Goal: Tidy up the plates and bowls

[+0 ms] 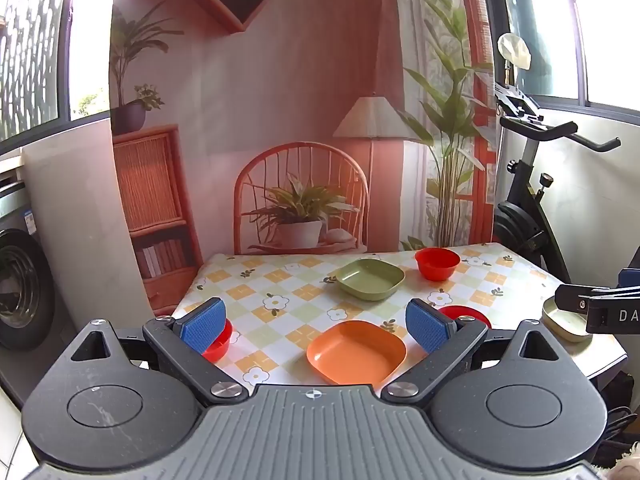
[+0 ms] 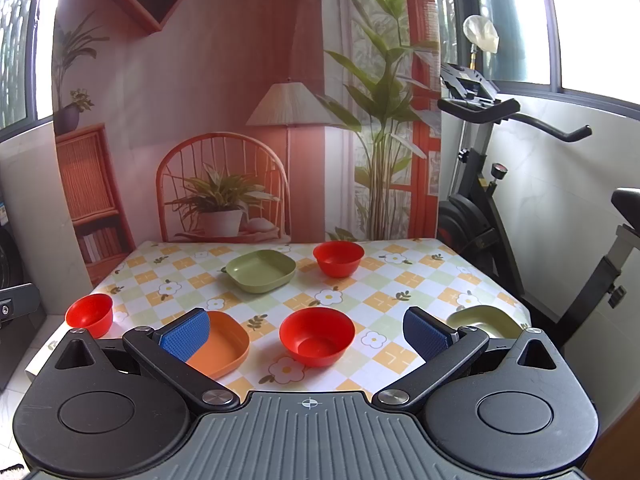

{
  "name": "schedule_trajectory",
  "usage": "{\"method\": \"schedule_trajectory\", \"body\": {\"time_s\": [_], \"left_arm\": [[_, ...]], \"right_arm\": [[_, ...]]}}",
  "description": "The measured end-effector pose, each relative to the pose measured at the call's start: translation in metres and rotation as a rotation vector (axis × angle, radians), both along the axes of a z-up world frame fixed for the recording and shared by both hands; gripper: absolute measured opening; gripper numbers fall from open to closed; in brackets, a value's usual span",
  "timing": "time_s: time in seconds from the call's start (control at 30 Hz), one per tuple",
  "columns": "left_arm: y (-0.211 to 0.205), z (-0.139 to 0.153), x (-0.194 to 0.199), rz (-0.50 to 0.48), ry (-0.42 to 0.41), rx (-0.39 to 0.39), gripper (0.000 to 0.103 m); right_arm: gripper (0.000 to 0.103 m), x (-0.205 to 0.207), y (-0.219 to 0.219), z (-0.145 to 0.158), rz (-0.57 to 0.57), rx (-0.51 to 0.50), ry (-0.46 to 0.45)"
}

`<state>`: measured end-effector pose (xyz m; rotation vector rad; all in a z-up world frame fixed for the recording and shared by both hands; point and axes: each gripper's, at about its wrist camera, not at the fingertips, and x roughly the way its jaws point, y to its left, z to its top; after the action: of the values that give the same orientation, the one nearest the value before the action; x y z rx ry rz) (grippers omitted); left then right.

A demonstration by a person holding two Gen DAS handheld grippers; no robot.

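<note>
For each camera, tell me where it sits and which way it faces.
Left wrist view: sits behind the open left tongs, facing across the table at the orange plate; the right tongs' body pokes in at the right edge.
Right wrist view: sits behind the open right tongs, aimed at the near red bowl; no hand shows.
Shared: orange plate, far green plate, far red bowl, backdrop, exercise bike.

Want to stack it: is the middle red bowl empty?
Empty and upright: the red bowl shows its bare inside, nothing in it.
</note>
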<state>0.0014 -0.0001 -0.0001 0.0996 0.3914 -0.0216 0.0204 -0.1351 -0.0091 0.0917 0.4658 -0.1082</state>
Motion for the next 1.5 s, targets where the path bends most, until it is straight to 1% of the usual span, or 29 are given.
{"method": "schedule_trajectory", "body": {"time_s": [1.5], "left_arm": [[0.0004,-0.0005,0.001,-0.003,0.009,-0.008,0.098]], "right_arm": [[0.103,0.0005,-0.0004,-0.0017,0.0,0.003,0.004]]}}
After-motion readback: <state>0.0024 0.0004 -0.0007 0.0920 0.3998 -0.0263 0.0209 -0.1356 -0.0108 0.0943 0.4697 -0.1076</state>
